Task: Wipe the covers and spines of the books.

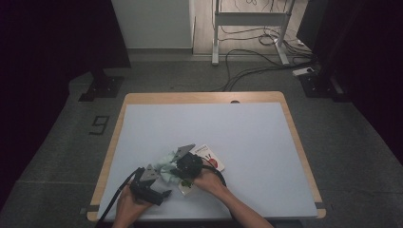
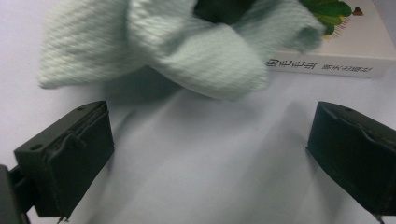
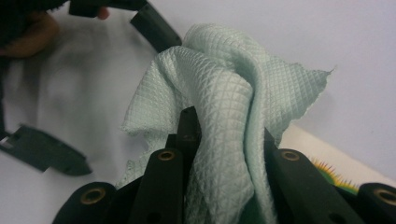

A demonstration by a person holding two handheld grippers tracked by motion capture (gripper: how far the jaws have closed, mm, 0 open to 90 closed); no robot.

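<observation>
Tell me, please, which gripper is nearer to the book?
Right. The right gripper, shut on the pale green cloth, sits over the book; the left gripper, open, waits apart on the cloth's other side.

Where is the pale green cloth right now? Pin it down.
The cloth is pinched in the right gripper, bunched above the book near the table's front left, with the open left gripper just beside it.

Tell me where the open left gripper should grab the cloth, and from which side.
Probably the loose bunched fold of the pale green cloth hanging nearest the left gripper, approached straight ahead along the table. That fold sits just beyond its wide-open jaws, free of the book, while the right gripper is shut on the cloth's other end, so avoid that side.
</observation>
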